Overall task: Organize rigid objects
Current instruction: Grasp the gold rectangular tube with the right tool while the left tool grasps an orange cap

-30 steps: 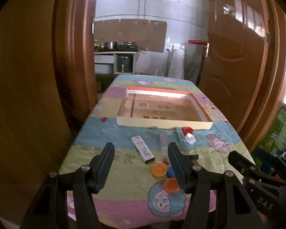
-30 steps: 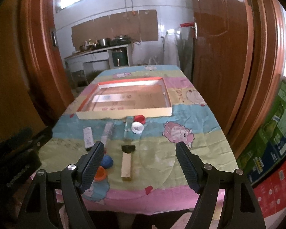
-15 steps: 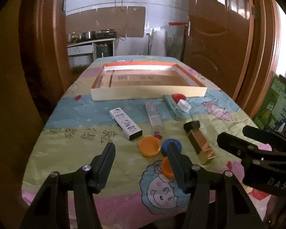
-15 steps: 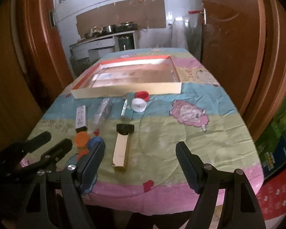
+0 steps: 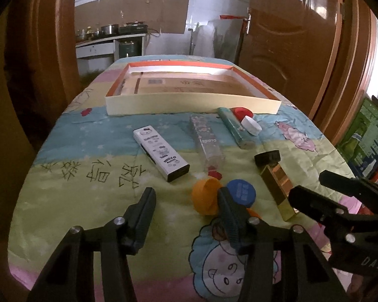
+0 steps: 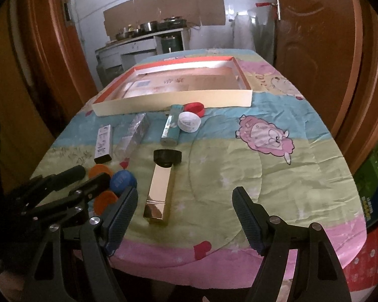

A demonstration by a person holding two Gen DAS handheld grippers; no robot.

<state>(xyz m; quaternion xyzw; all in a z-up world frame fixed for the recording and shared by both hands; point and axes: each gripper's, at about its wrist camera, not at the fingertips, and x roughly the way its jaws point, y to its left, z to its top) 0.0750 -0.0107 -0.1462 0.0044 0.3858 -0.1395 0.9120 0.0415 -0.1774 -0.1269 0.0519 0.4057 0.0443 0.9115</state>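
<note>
Left tongs [image 5: 186, 201] parted, jaws just narrowing on nothing, above orange cap [image 5: 204, 198]; right tongs [image 6: 185, 201] released.

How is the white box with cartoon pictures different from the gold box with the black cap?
The white box is matte and printed with cartoons; the gold box is plain and mirror-shiny. The gold box carries a black cap at its far end; the white box has only a dark near end. Both are long, narrow, and lie flat on the tablecloth.

Bare cloth lies between the right gripper's [image 6: 185, 212] fingers; the gold rectangular box [image 6: 160, 193] crowds its left finger.
</note>
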